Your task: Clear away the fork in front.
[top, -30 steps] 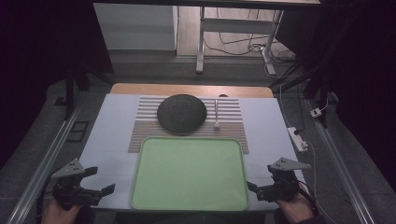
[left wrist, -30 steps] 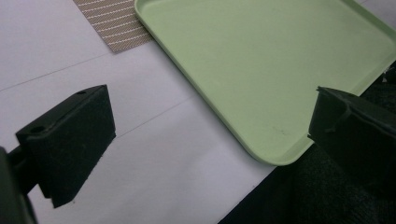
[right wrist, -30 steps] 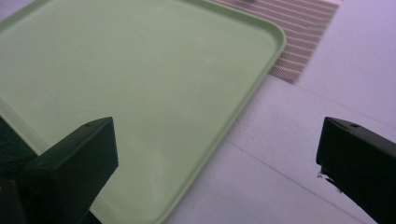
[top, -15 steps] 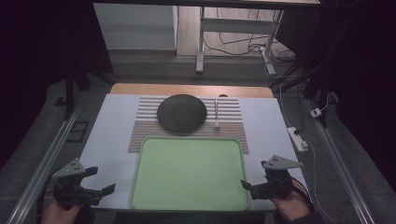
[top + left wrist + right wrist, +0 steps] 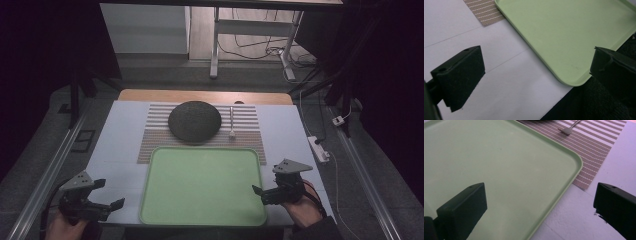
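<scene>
Green tray (image 5: 202, 185) at 6 o'clock on tabletop (image 5: 120, 130), far edge overlapping striped mat (image 5: 150, 142).

Right gripper (image 5: 261, 192) at tray's 3 o'clock rim, jaws wide apart, holding nothing.

Left gripper (image 5: 112, 202) near tray's 8 o'clock corner, jaws wide, empty, off rim.

Dark plate (image 5: 194, 121) and fork (image 5: 232, 122) at 12 o'clock on mat.

Risk: one-sided grab tilts tray; shove drags mat, disturbs plate.

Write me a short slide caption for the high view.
Two open handheld grippers, left gripper and right gripper, flank an empty green tray below a dark plate and fork.
</scene>
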The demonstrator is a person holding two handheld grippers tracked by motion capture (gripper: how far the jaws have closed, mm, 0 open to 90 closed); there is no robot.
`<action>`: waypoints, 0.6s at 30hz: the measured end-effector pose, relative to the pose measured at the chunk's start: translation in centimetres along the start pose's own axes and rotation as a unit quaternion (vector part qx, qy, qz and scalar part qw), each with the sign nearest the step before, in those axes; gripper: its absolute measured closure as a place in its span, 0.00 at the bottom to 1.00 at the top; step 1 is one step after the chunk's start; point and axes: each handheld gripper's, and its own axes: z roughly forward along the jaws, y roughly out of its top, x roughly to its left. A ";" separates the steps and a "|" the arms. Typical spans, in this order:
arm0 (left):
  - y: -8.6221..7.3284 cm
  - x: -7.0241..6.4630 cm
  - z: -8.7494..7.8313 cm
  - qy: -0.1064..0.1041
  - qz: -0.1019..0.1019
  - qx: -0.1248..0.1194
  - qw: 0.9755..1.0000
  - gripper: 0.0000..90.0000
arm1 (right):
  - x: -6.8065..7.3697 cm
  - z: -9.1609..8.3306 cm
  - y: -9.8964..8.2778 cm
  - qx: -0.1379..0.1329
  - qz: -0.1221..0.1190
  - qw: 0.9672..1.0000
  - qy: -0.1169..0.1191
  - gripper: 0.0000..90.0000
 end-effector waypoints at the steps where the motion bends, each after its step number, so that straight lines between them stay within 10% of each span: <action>1: 0.0 0.0 0.0 0.000 -0.001 0.000 1.000 0.00 | 0.0 0.2 0.2 0.003 -0.004 1.000 0.001 0.00; 18: 0.0 0.1 0.0 -0.001 -0.005 0.001 1.000 0.00 | -0.7 4.4 2.4 0.029 -0.016 0.999 0.000 0.00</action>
